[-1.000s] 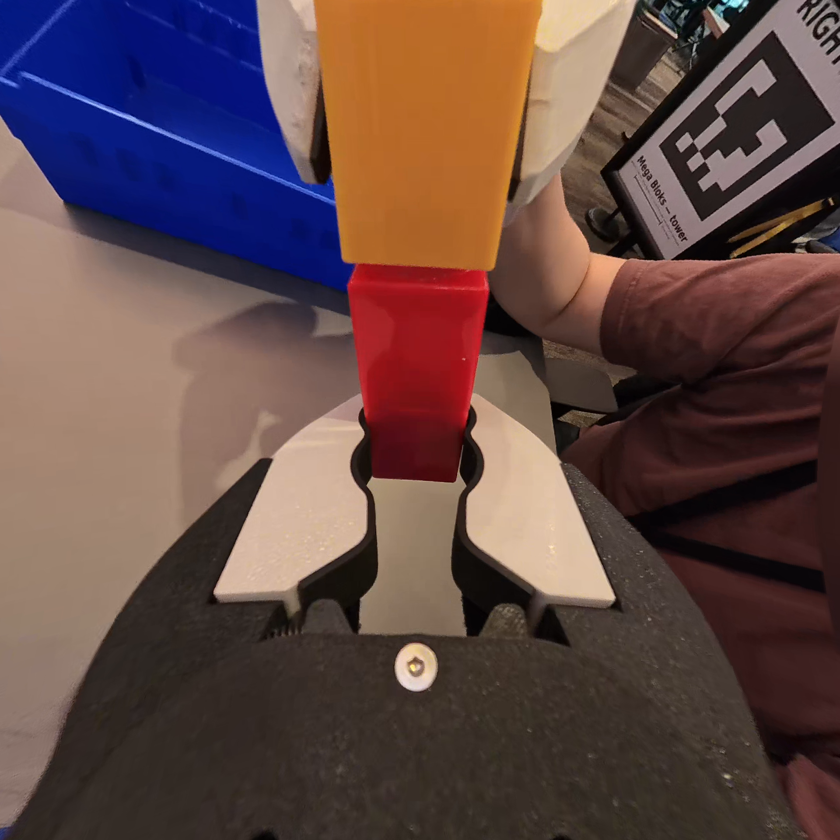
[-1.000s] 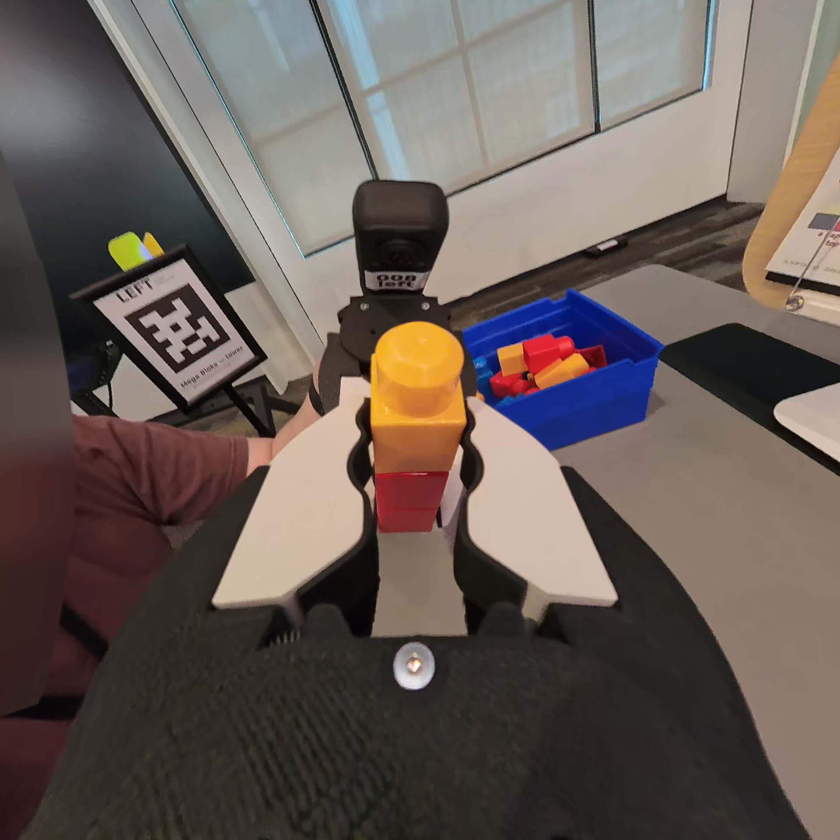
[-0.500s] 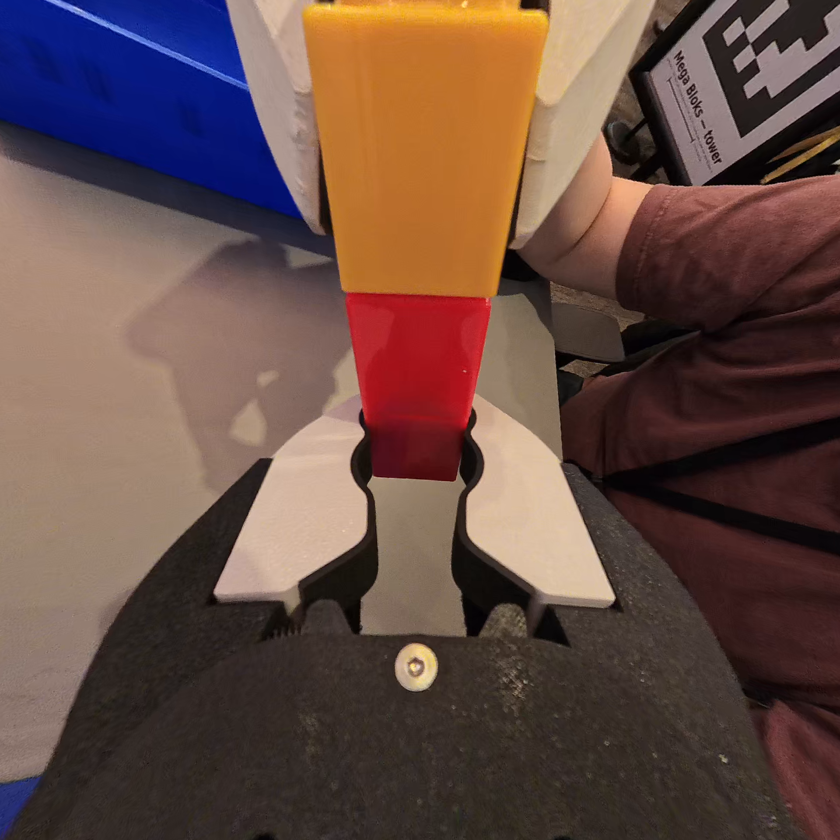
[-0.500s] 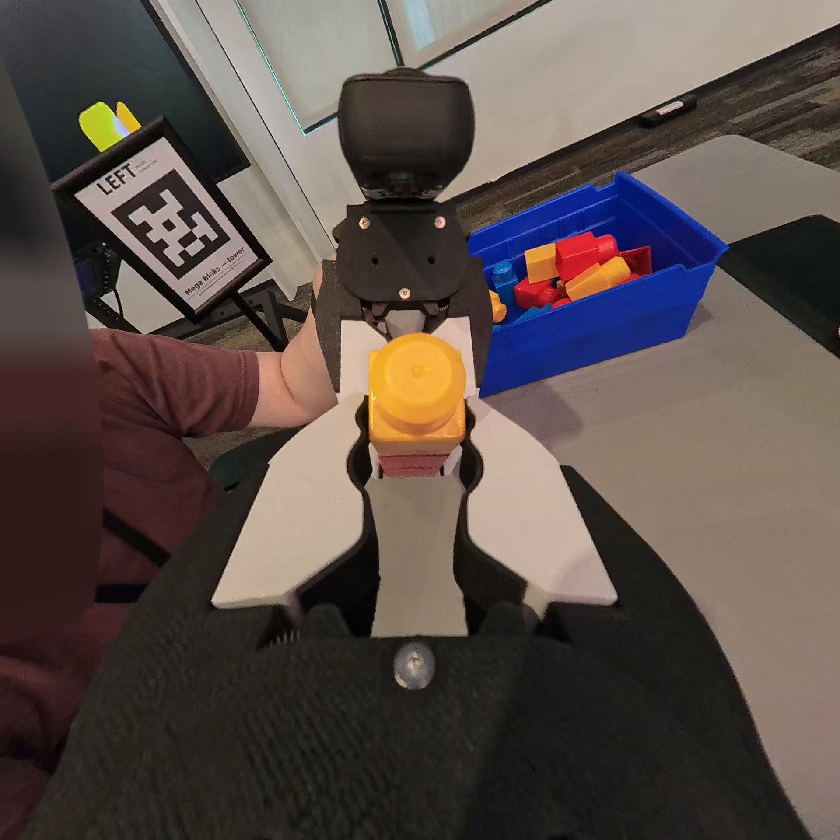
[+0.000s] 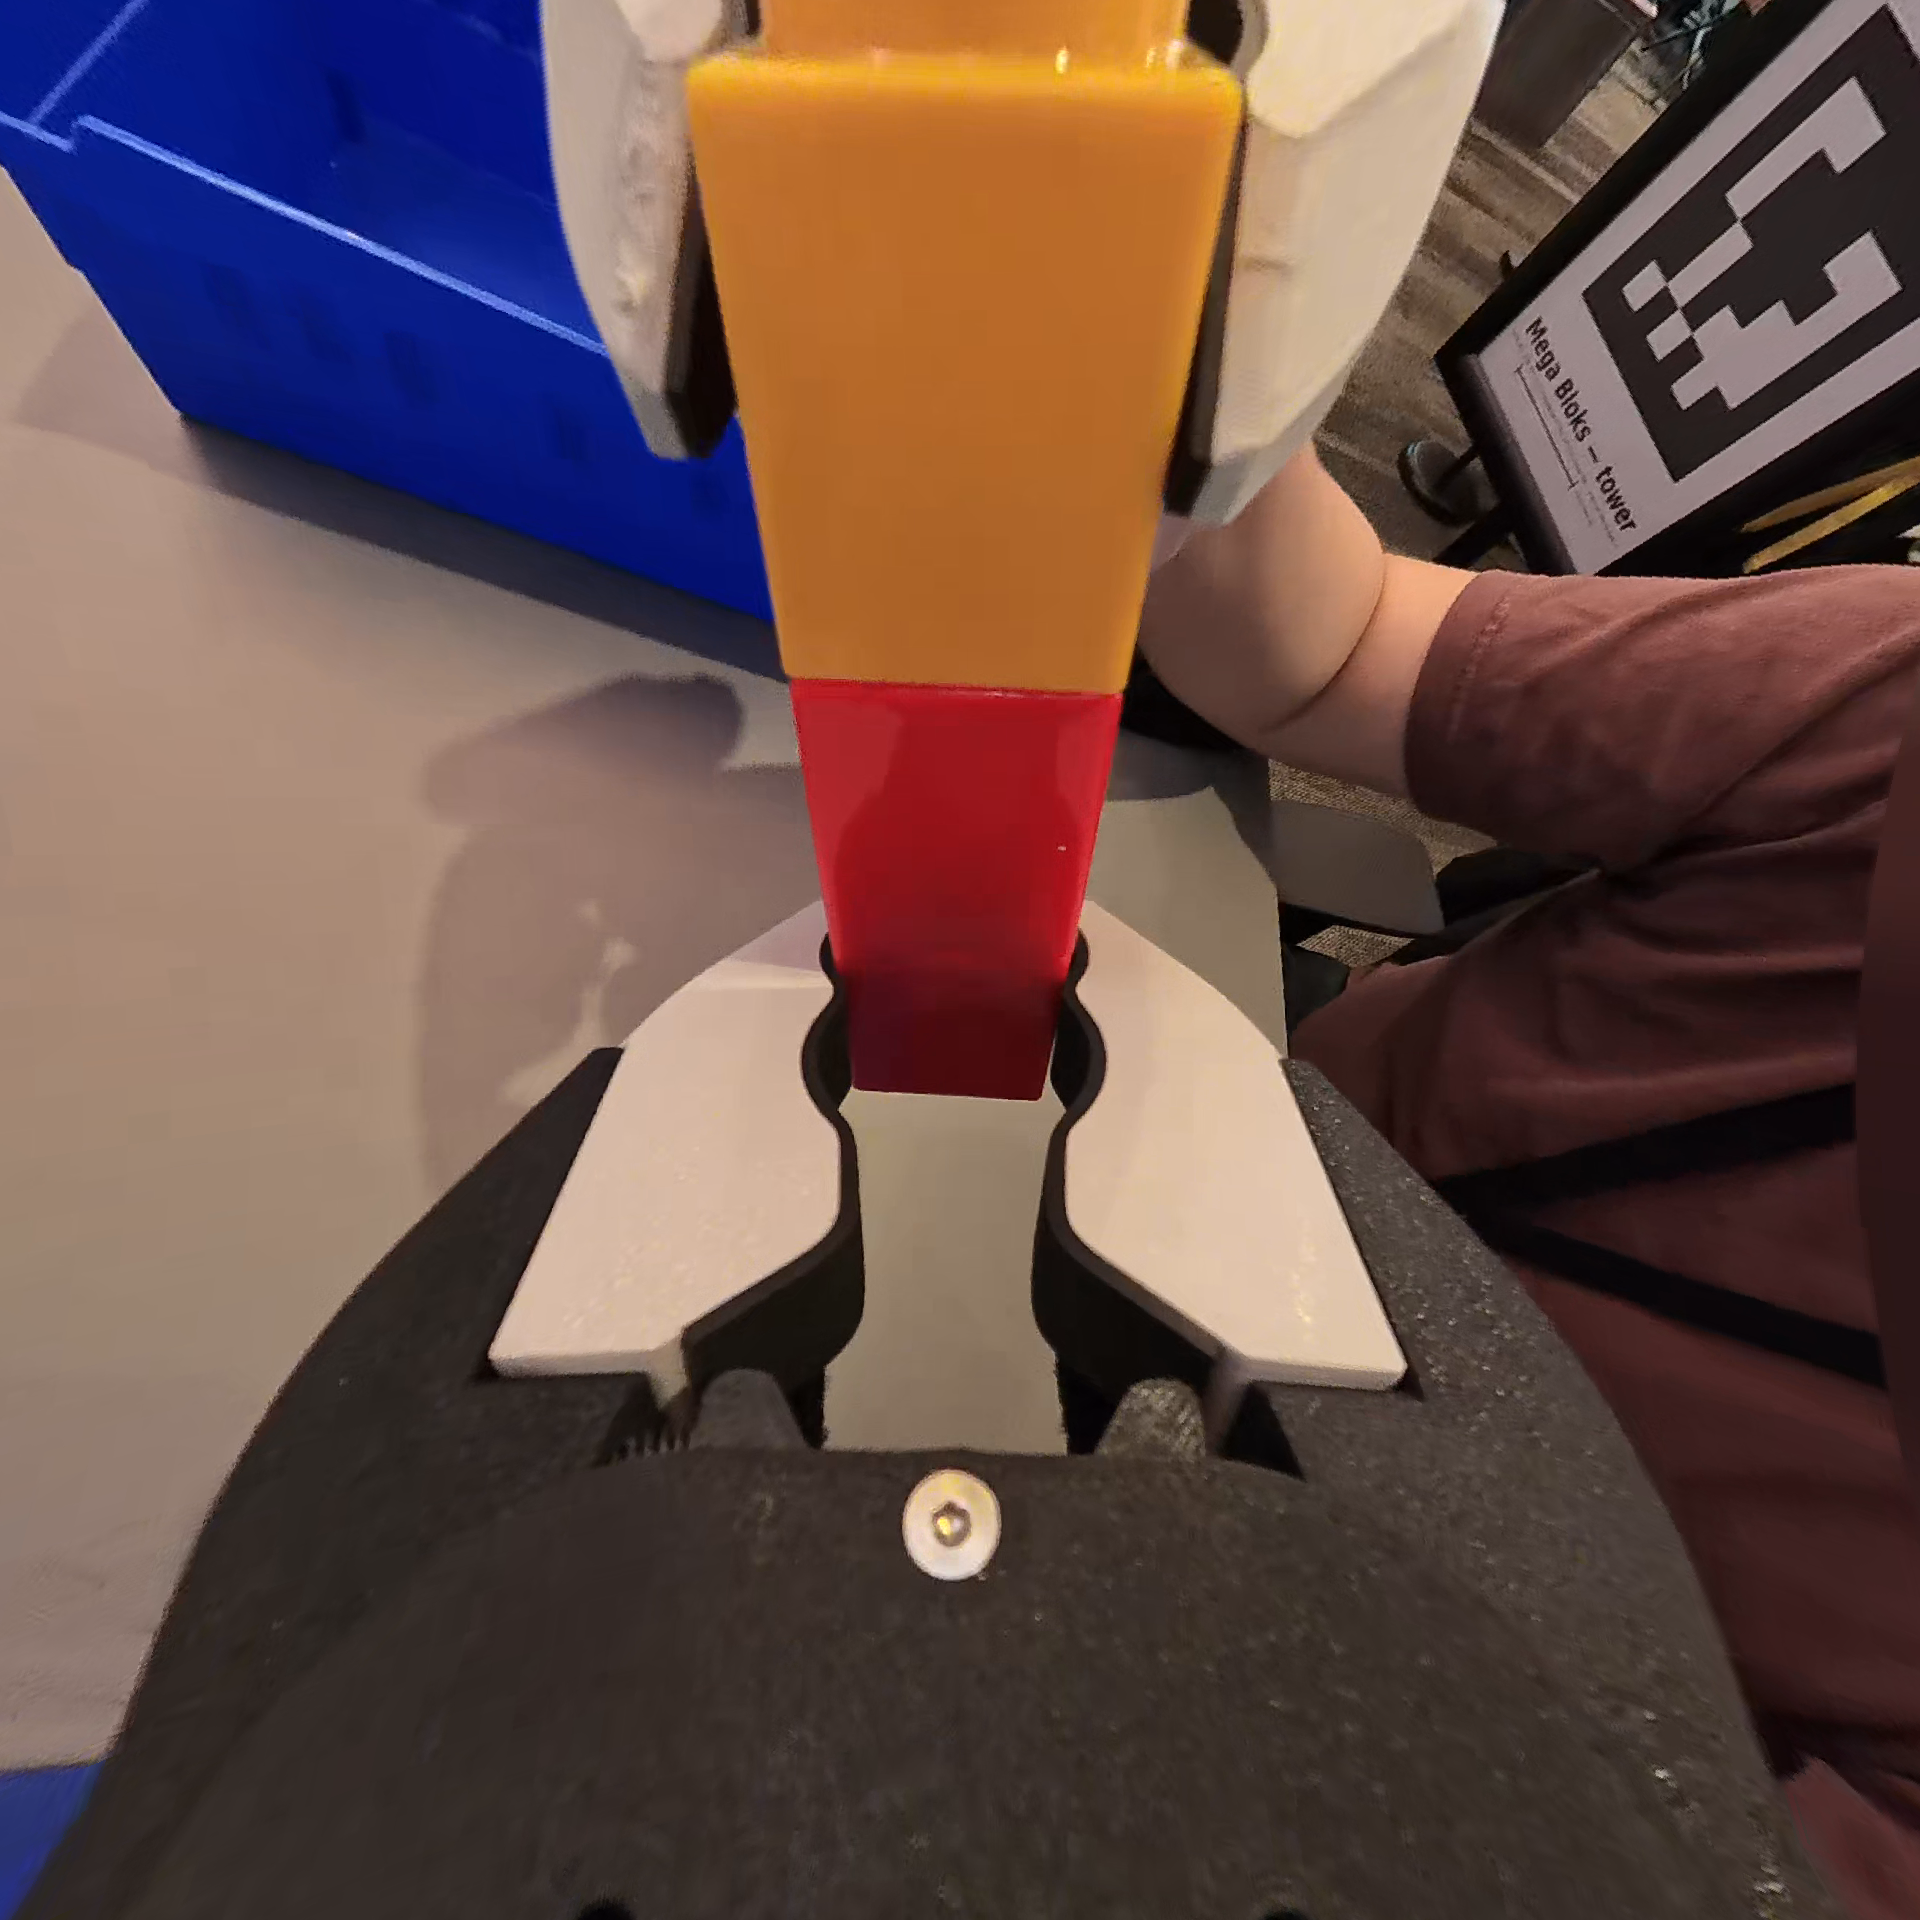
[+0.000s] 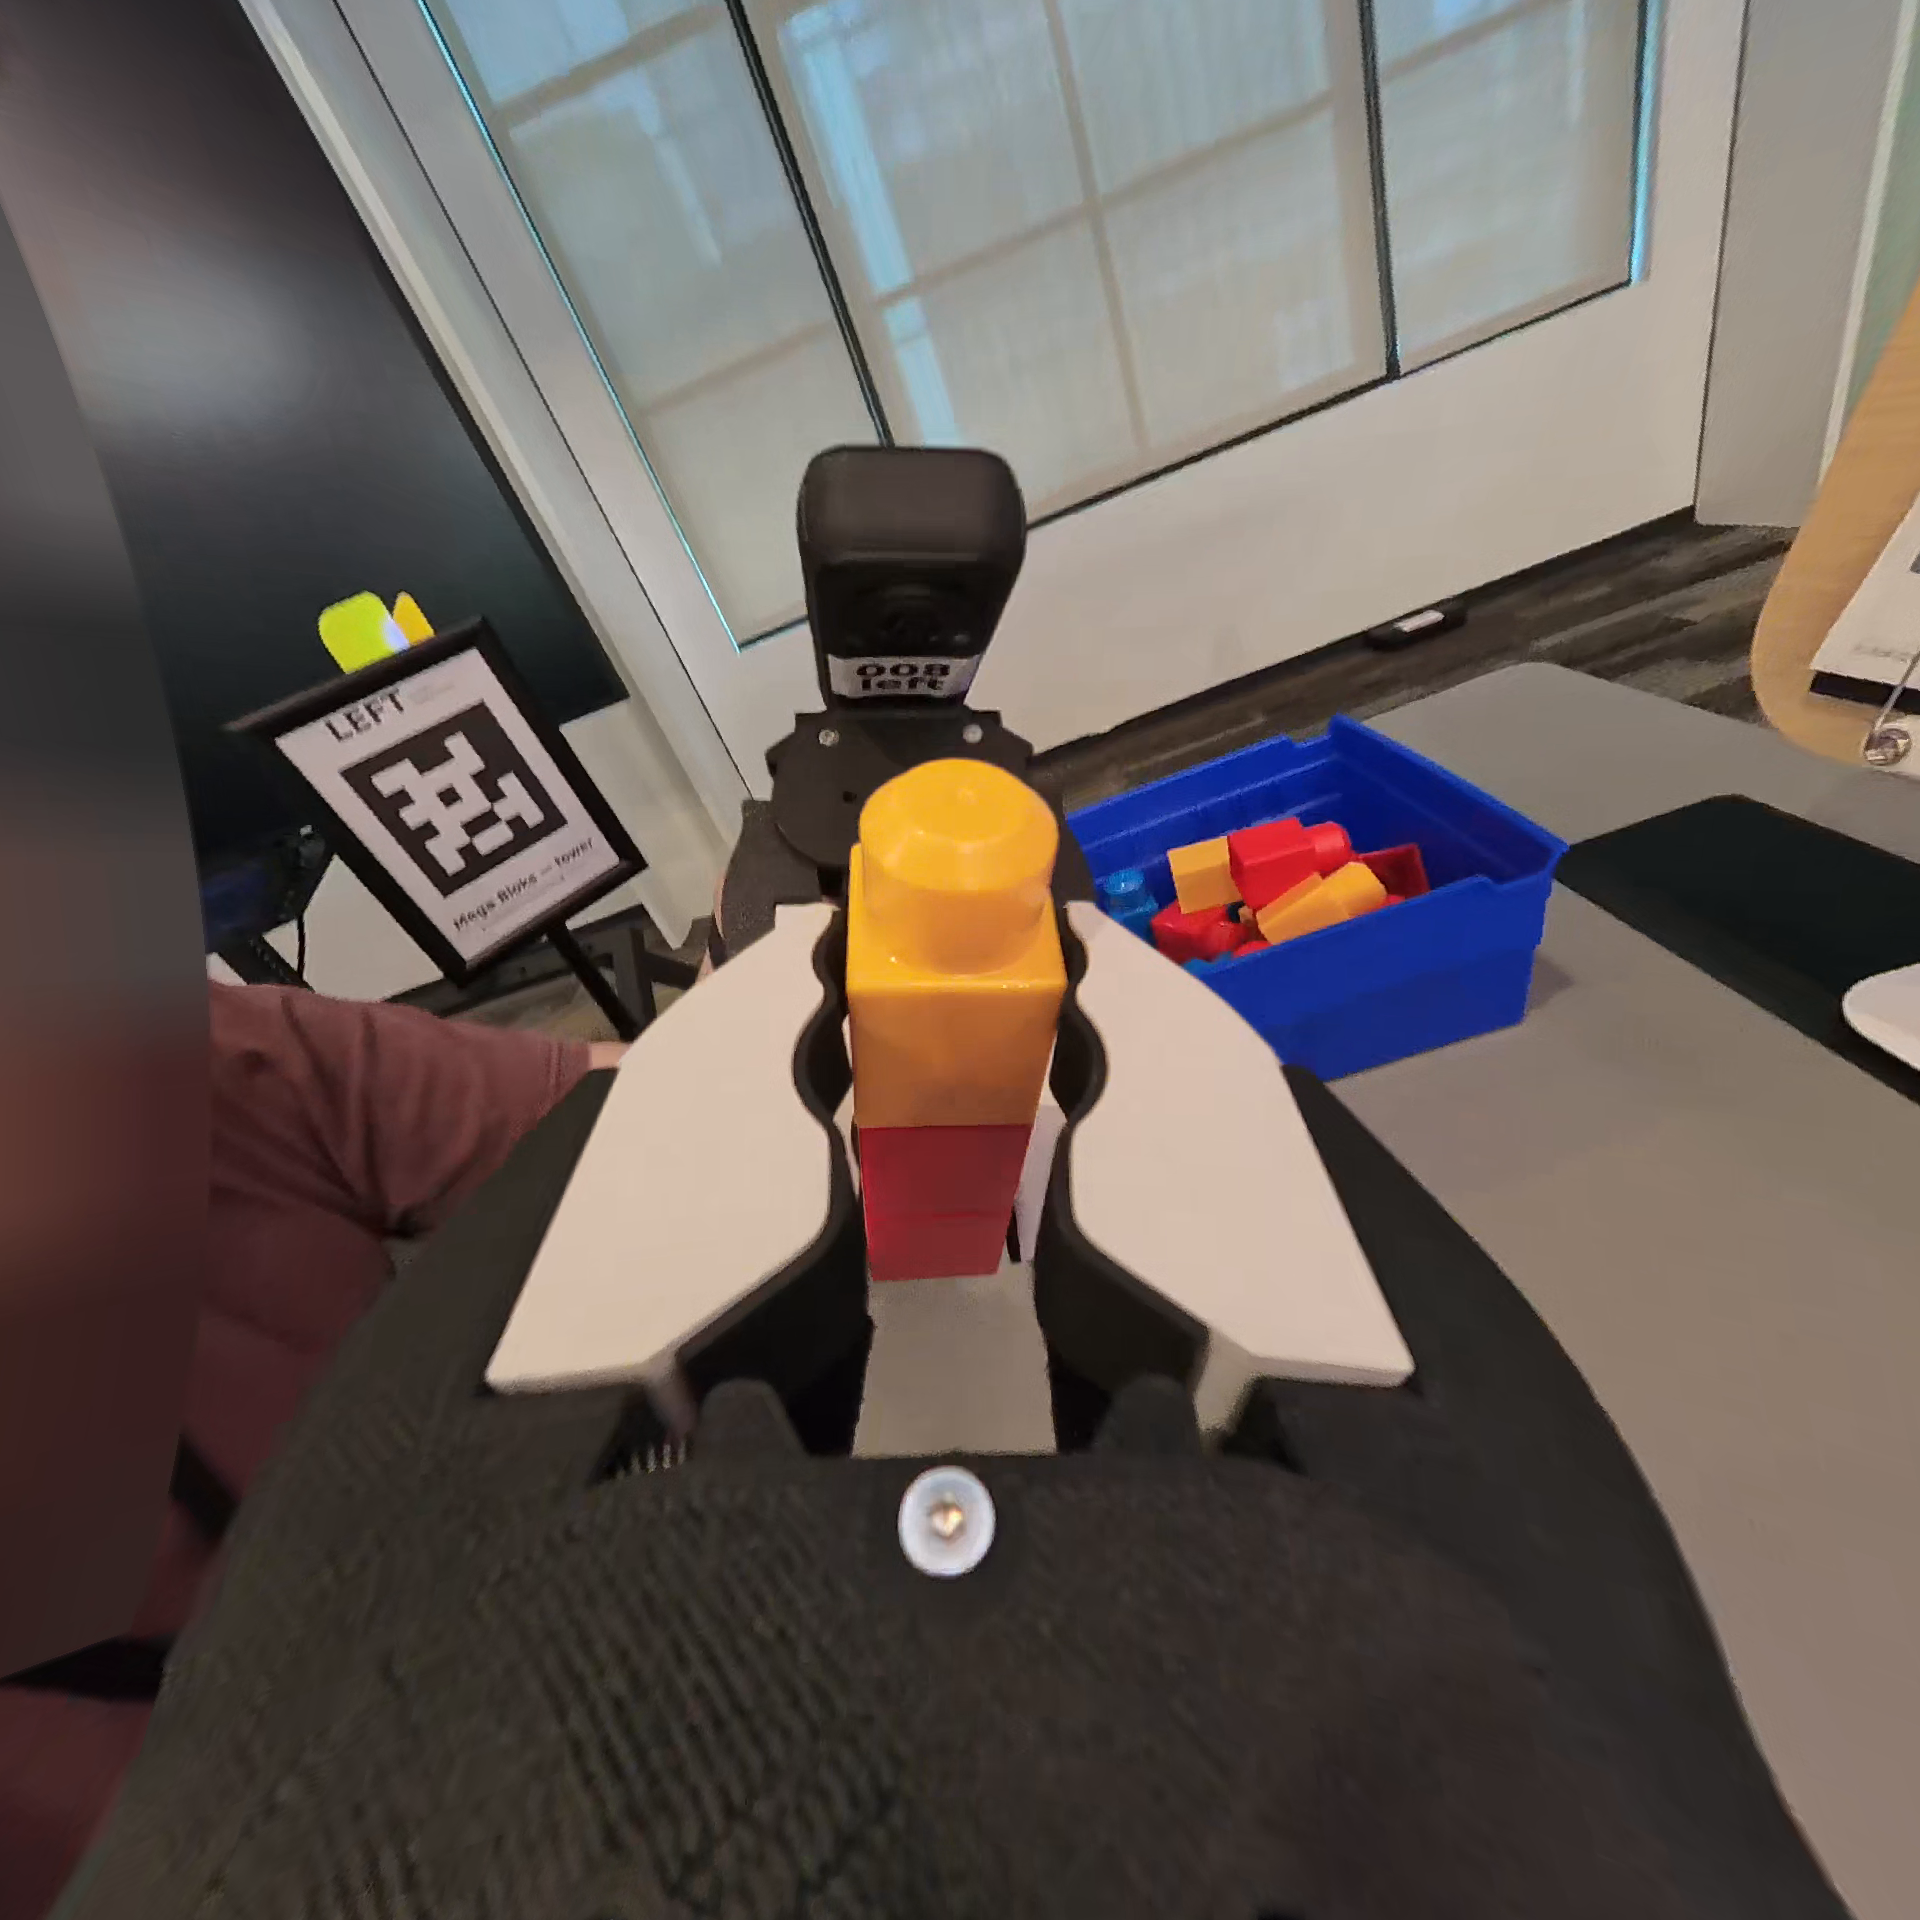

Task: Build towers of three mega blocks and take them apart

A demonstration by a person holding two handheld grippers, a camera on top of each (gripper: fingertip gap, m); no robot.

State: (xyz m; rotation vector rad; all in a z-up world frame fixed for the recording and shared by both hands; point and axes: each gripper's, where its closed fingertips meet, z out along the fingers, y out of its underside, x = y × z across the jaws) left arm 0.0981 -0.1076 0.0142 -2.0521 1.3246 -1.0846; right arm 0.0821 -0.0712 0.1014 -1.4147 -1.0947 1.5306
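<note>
Spanning the lower scene, a smooth grey table carries a glossy blue plastic bin of loose blocks, and every other thing is placed from that bin. Beside the bin, toward the person's maroon sleeve, a stack of 2 visible blocks is held clear of the table between both tools. Farther from the bin than the stack, the right gripper has its white flat-faced fingers, lined with wavy black pads, pinching the sides of the orange block, whose round stud points toward the windows. Below it, joined flush, the shiny red block has its lower end clamped in the left gripper, both scalloped pads pressed on its flanks. Both blocks are hard, square-sided, gleaming plastic; the gripper bodies are grainy matt black.
</note>
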